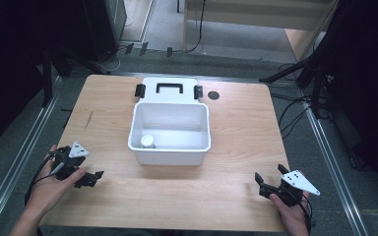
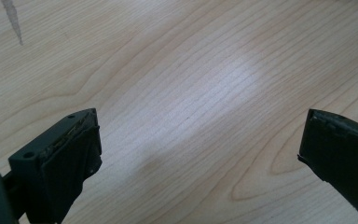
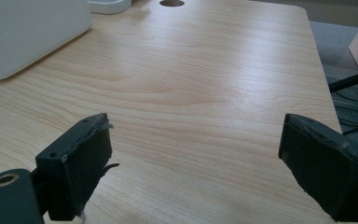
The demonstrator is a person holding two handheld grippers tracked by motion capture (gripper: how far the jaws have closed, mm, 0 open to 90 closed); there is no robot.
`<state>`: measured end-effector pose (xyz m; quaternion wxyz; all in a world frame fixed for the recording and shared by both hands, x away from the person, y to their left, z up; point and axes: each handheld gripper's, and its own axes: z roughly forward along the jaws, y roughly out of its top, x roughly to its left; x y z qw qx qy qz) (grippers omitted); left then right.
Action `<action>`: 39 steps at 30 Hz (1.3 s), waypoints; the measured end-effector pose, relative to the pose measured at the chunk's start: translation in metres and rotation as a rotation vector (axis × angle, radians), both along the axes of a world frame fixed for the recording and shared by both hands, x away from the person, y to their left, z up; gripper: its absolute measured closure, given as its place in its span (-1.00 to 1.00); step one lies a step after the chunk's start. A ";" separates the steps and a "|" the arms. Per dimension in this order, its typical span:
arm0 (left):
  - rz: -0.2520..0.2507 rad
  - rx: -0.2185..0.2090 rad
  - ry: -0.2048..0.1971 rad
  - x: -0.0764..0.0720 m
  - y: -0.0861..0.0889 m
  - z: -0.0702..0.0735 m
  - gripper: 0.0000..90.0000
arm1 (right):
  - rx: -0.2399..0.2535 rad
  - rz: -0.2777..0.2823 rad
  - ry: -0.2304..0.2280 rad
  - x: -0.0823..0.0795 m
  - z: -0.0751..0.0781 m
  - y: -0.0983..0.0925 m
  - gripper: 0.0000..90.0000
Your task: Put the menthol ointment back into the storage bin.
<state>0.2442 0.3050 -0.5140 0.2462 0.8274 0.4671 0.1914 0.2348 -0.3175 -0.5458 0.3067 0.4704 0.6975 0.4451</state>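
Observation:
A white open box [image 1: 204, 129] stands in the middle of the wooden table [image 1: 241, 147]. A small white round container [image 1: 147, 141] sits inside it at the near left corner. The box's white lid [image 1: 170, 96], with a black handle and two black latches, lies flat just behind it. My left gripper [image 1: 87, 166] rests near the table's front left, open and empty, over bare wood [image 2: 198, 135]. My right gripper [image 1: 269, 173] is at the front right, also open with nothing between its fingers [image 3: 196, 140]. The box's side [image 3: 28, 32] appears in the right gripper view at the upper left.
A round cable hole [image 1: 213, 95] is in the tabletop right of the lid, also visible in the right gripper view [image 3: 171, 3]. Metal floor rails run along both sides of the table. Cables and black stands lie on the floor at the right.

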 end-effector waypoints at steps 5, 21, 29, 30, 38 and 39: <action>0.047 -0.053 -0.072 -0.012 0.010 -0.007 -1.00 | 0.000 0.000 0.001 0.000 0.000 0.000 -0.79; 0.196 -0.186 -0.250 -0.043 0.039 -0.028 -1.00 | -0.001 -0.004 0.005 0.000 0.000 0.000 -0.79; 0.257 -0.195 -0.298 -0.058 0.053 -0.037 -1.00 | -0.001 -0.001 0.005 0.001 0.000 0.000 -0.79; 0.273 -0.195 -0.327 -0.060 0.056 -0.036 -1.00 | -0.001 -0.001 0.002 0.000 0.000 0.000 -0.79; 0.343 -0.317 -0.405 -0.064 0.071 -0.036 -1.00 | 0.007 0.002 0.004 0.000 0.000 -0.001 -0.79; 0.355 -0.340 -0.408 -0.064 0.073 -0.036 -1.00 | 0.007 0.002 0.004 0.000 0.000 -0.001 -0.79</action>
